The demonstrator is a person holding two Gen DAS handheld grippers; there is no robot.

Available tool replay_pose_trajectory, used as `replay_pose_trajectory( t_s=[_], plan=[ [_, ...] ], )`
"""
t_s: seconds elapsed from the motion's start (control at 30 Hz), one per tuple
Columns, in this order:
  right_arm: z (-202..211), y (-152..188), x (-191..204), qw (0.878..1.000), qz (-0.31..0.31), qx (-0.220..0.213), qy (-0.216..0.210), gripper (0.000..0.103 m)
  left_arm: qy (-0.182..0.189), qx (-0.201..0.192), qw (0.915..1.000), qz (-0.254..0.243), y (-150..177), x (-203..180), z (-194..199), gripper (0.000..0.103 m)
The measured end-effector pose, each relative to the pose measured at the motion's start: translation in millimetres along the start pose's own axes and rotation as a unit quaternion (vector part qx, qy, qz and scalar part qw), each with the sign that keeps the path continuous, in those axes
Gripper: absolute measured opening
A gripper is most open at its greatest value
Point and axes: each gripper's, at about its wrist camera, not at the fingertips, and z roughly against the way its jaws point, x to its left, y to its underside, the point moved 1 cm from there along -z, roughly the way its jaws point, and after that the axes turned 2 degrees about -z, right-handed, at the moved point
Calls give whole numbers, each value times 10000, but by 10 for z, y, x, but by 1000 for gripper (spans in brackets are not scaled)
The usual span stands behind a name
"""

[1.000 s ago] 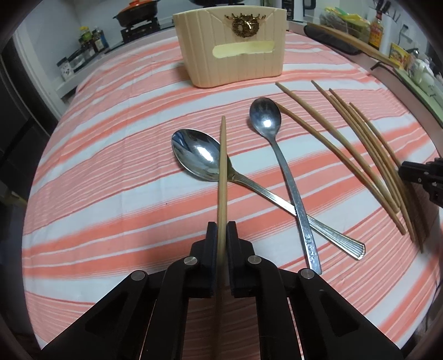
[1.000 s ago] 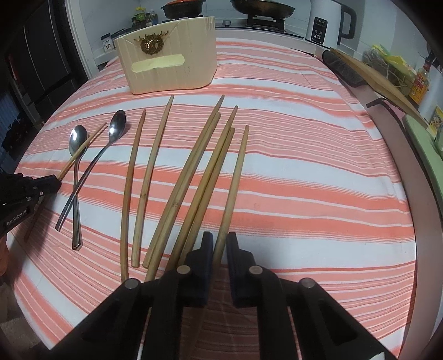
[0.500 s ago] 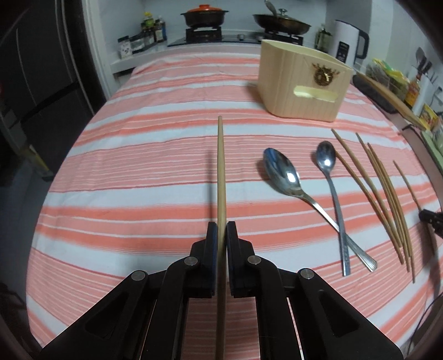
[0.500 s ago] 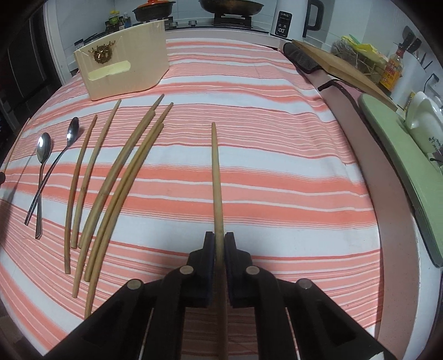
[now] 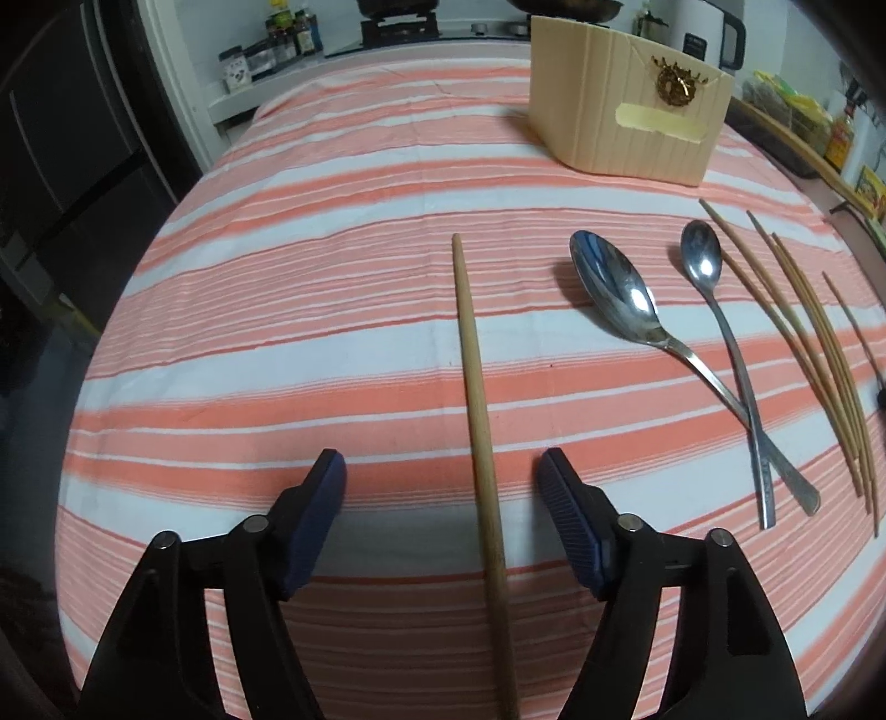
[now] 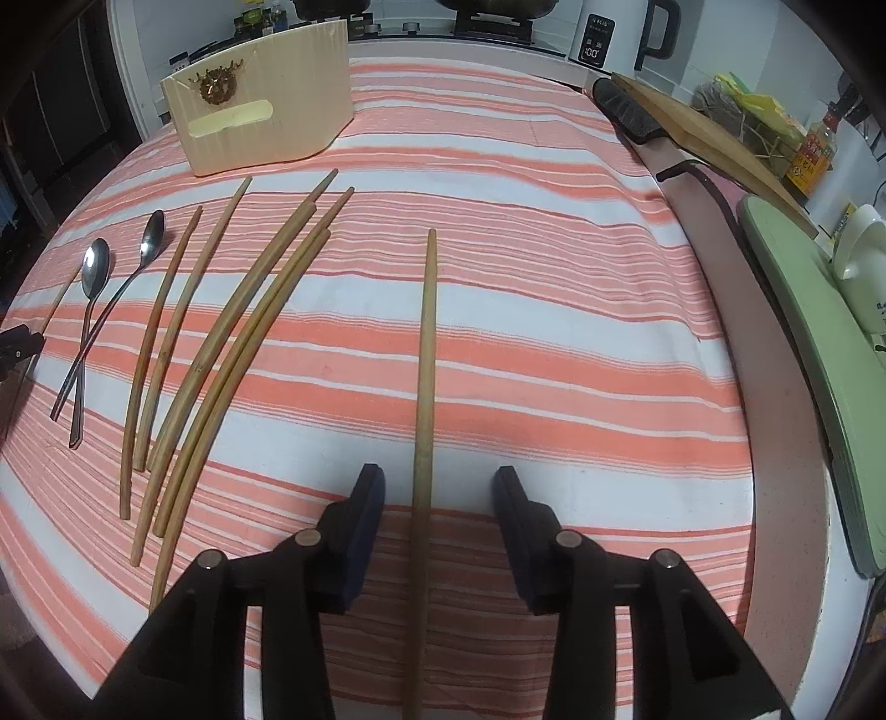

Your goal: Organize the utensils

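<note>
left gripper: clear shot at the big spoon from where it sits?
Probably yes. The left gripper is opening around a lone chopstick that no pad touches. The big spoon lies just right of it on open cloth; only its handle end crosses the small spoon.

stove point(image 5: 396, 25) at back; white wall point(image 6: 149, 39); dark cabinet point(image 5: 66, 138) left

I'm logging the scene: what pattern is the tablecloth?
The tablecloth has salmon-orange and white horizontal stripes, clearest in the right wrist view.

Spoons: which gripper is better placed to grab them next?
Left, probably. Left gripper, jaws opening around a chopstick, sits beside the spoons; the right gripper, also opening around one, has the chopstick pile between.
</note>
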Motion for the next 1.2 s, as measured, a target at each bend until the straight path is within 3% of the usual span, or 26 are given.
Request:
replay_pose_trajectory(
  t_s=[0.13, 0.3, 0.5, 0.57, 0.77, 0.87, 0.9, 0.93, 0.97, 1.0, 1.03, 1.13, 1.2],
  plan=[
    [-27, -26, -21, 9999, -22, 52, -103, 45, -290, 31, 9995, -76, 4, 47, -40, 103],
    [-50, -56, -34, 9996, 92, 176, -186, 47, -67, -17, 10000, -67, 49, 101, -41, 103],
    [-60, -105, -8, 9988, 285, 359, -198, 47, 467, 546, 9974, -40, -75, 195, -133, 102],
    [-80, -162, -2, 9980, 370, 443, -238, 47, 537, 605, 9967, -96, -165, 179, -167, 96],
    [-235, -493, 66, 9953, 587, 662, -383, 47, 633, 740, 9937, -556, -510, 41, -262, 65],
    [-345, -735, 136, 9947, 637, 689, -422, 45, 756, 844, 9917, -613, -679, -34, -326, 39],
    [-388, -832, 148, 9949, 587, 689, -448, 40, 748, 846, 9916, -629, -736, -61, -349, 27],
    [-428, -924, 153, 9954, 543, 668, -428, 32, 730, 823, 9920, -624, -774, -62, -365, 6],
    [-468, -1024, 152, 9960, 478, 631, -409, 27, 812, 837, 9916, -567, -814, -63, -394, 6],
    [-508, -1104, 139, 9964, 384, 622, -431, 10, 891, 813, 9916, -470, -850, -57, -414, 5],
    [-542, -1178, 115, 9965, 236, 618, -507, 7, 933, 770, 9919, -399, -875, -41, -421, 5],
    [-520, -1298, 86, 9973, 55, 466, -571, 7, 981, 368, 9943, -171, -926, 37, -272, 5],
    [-307, -1294, 42, 9970, -66, 64, -775, 7, 1155, -71, 9933, 16, -935, 124, -18, 5]
  ],
)
